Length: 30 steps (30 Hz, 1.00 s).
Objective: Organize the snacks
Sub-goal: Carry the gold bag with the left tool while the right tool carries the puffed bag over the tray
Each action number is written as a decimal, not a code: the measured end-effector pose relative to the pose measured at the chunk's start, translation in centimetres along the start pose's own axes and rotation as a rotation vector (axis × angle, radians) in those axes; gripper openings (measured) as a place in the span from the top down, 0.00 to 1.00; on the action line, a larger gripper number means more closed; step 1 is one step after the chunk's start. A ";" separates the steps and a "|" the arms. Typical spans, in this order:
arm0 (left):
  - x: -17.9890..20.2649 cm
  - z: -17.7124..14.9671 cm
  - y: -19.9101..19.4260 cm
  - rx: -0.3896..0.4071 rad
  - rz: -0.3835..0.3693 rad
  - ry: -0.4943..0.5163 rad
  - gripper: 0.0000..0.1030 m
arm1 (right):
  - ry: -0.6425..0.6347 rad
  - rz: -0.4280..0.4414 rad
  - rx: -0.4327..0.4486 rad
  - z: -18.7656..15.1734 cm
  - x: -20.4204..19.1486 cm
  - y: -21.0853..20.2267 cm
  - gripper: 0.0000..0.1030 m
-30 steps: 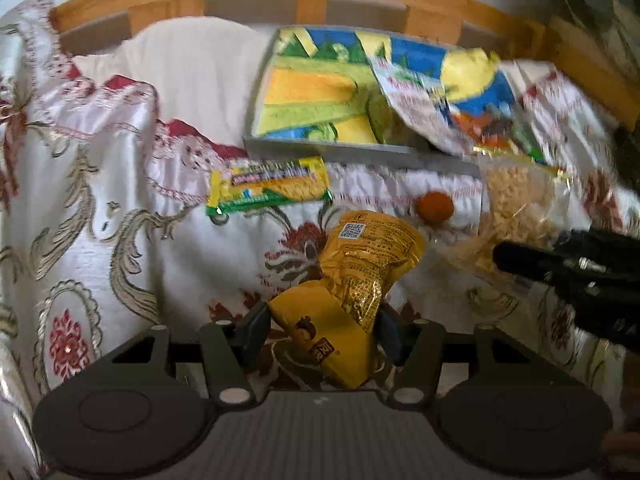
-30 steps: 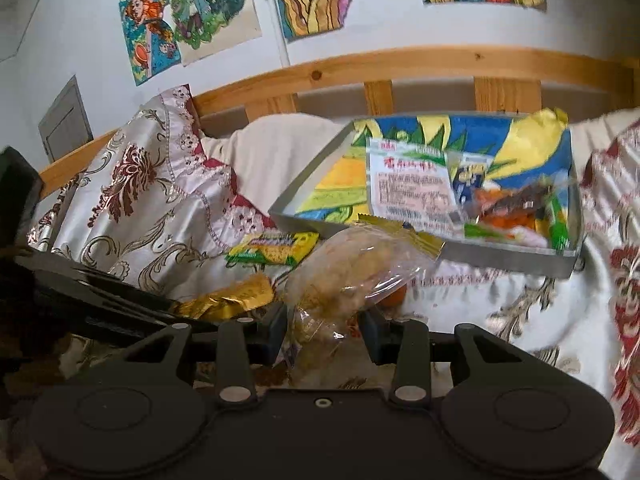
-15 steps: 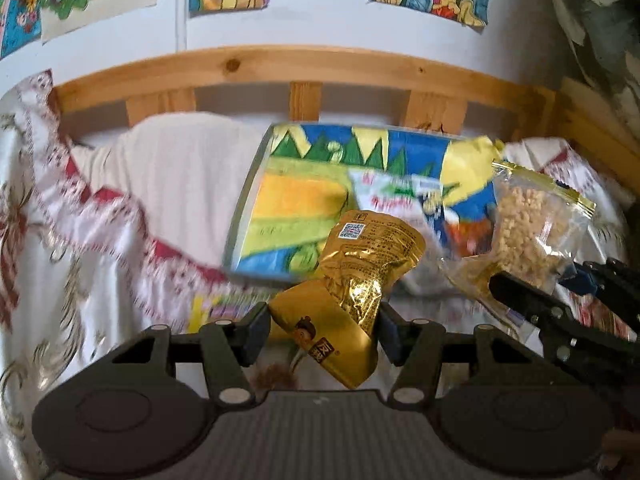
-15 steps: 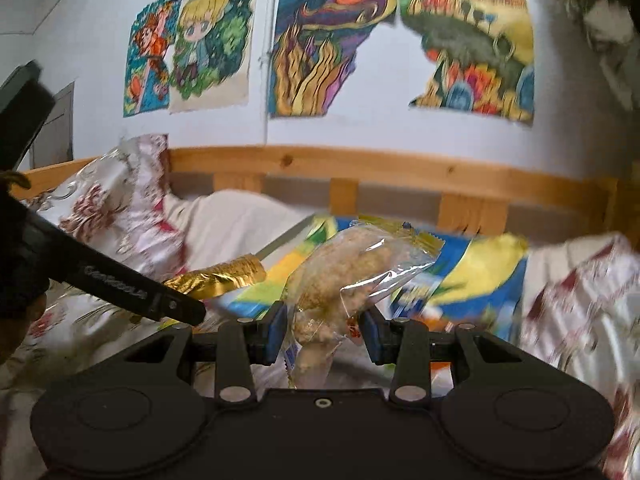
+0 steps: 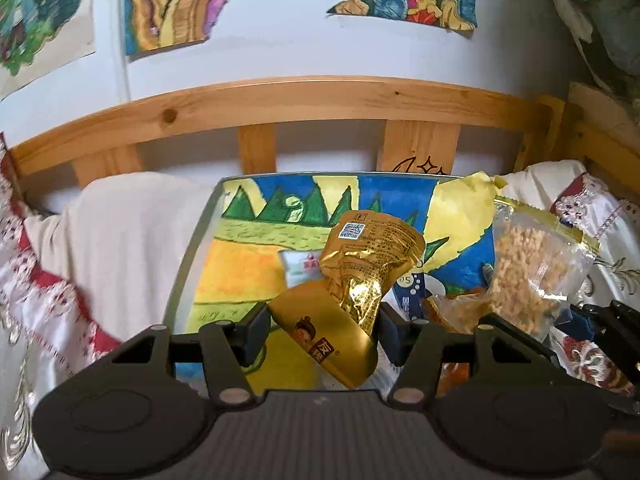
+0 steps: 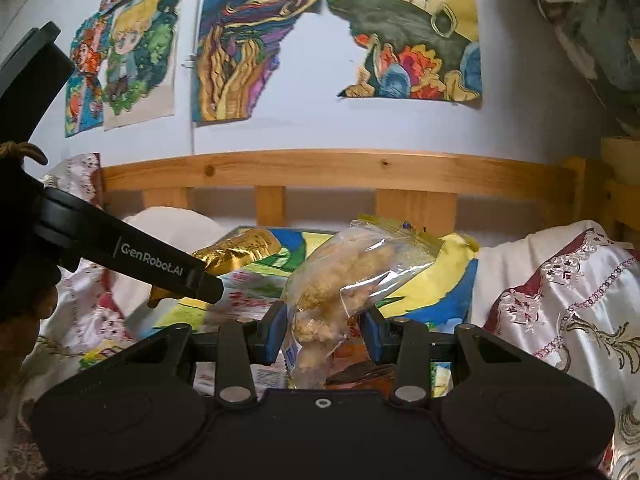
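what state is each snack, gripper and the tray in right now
left gripper: shut on the gold foil packet, held up over the tray
gold foil packet: sealed, crumpled, lifted
right gripper: shut on the clear bag
clear bag: sealed, lifted, full of pale crunchy bits
tray: on the bed, open-topped, lined with a painted sheet, a few packets already lying inside

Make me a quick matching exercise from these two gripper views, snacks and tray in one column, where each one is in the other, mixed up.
Things:
1. gold packet
2. clear bag
3. tray
4. drawings

Places:
A. taped on the wall
B. lying on the bed
C. held in the left gripper
D. held in the right gripper

Pairs: 1-C, 2-D, 3-B, 4-A
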<state>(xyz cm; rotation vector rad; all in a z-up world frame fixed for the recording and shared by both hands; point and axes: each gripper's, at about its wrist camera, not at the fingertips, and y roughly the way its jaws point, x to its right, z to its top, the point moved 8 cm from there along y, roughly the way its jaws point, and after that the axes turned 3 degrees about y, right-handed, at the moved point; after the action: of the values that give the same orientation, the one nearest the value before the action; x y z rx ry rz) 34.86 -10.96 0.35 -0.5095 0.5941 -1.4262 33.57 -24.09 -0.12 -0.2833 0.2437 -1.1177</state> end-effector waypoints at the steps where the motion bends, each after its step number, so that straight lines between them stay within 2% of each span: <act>1: 0.2 0.1 0.4 0.000 0.007 0.009 0.40 | -0.002 -0.009 -0.002 -0.1 0.3 0.4 0.59; 11: 1.8 0.2 4.6 -0.020 0.050 0.072 0.40 | -0.011 -0.015 -0.045 -0.9 1.7 3.6 0.59; 20: 2.8 0.2 6.5 -0.020 0.061 0.095 0.40 | -0.017 -0.033 -0.071 -1.5 2.2 4.1 0.58; 30: 2.9 0.2 7.4 -0.037 0.056 0.086 0.37 | -0.049 -0.062 -0.071 -1.5 2.5 4.2 0.47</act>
<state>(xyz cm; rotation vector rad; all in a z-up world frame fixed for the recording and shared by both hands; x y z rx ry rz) 40.67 -13.20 -4.51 -0.4592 0.6992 -1.3915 37.71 -24.79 -3.14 -0.3835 0.2329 -1.1633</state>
